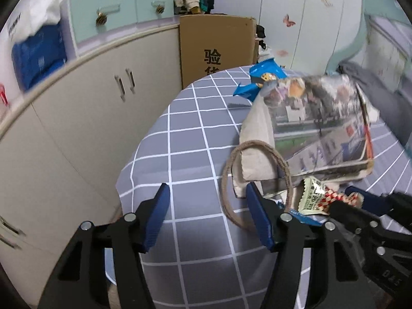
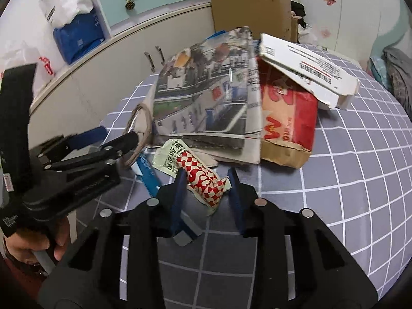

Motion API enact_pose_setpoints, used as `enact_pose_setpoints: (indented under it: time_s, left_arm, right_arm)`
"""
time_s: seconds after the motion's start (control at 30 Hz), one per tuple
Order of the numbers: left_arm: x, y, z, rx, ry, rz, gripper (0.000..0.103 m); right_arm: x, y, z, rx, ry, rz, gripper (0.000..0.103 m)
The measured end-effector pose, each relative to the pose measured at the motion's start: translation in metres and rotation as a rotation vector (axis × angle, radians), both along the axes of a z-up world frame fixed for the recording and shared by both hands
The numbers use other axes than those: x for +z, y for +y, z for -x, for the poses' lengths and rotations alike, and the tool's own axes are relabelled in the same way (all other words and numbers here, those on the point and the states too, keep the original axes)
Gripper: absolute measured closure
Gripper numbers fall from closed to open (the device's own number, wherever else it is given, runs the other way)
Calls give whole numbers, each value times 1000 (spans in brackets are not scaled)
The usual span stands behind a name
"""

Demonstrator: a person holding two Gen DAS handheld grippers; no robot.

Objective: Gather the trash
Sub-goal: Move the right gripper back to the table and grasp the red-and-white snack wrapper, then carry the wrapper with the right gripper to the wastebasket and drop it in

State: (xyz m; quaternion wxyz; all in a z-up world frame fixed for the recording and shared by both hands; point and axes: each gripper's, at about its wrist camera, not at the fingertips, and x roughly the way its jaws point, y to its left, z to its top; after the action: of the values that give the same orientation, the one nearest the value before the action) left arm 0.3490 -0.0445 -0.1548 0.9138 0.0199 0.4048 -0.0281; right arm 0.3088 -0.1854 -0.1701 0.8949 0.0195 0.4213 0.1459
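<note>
Two grippers work the trash pile on the checked tabletop [image 2: 347, 180]. Right gripper [image 2: 206, 182] has its jaws narrowed around a red-checked wrapper [image 2: 203, 180] at the near edge, apparently mid-pickup; left gripper [image 1: 207, 206] hangs wide open, empty. Next likely calls for lifting the wrapper clear.

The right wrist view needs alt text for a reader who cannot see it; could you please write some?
The right gripper brackets a crumpled red-and-white checkered wrapper on a grey grid-patterned tablecloth; whether its fingers touch it is unclear. Behind lie a folded newspaper, a red bag, and a white box. The left gripper enters from the left.
</note>
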Motion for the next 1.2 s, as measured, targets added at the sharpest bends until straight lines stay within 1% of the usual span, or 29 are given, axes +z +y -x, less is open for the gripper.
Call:
enact_pose_setpoints:
  time_s: [0.03,0.07,0.1,0.13,0.17,0.2,0.23,0.27,0.33,0.4,0.5,0.67,0.8,0.9,1.0,1.1,1.2]
  left_arm:
    - [0,1,1,-5,-8,6,48]
    - [0,1,2,-4,-12,4,52]
    - [1,3,3,-5,-19,0,64]
    - [2,6,6,-6,-24,3,79]
    - [2,7,5,-3,-26,5,86]
    - [2,11,6,6,-27,5,100]
    - [2,15,6,8,-26,23,100]
    - [3,20,6,5,-25,63,100]
    - [3,28,8,4,-21,119,100]
    - [3,32,15,5,-30,156,101]
    - [7,39,28,5,-64,189,101]
    - [22,52,56,5,-123,246,101]
    - [32,68,81,15,-159,284,101]
    - [35,86,99,40,-169,303,101]
    - [32,114,116,91,-164,325,101]
    - [27,142,129,140,-159,324,101]
    - [15,179,143,212,-143,327,101]
  right_arm:
    - [0,2,0,5,-2,7,76]
    - [0,3,-1,9,-3,8,76]
    - [0,3,0,12,-4,10,78]
    - [0,4,0,13,-5,13,78]
    - [0,4,2,17,-7,20,79]
    - [1,5,3,16,-11,26,79]
    - [1,4,5,13,-15,31,80]
    - [1,4,6,9,-20,33,81]
    - [3,3,10,2,-32,37,83]
    - [5,1,17,-6,-47,31,83]
    - [10,-2,26,-21,-74,21,84]
    - [23,-8,47,-54,-124,-1,85]
    - [39,-3,67,-59,-172,-30,85]
    - [48,14,77,-28,-197,-41,85]
    - [49,42,78,27,-193,-61,85]
    - [43,82,80,97,-185,-71,85]
    - [36,126,81,180,-165,-79,85]
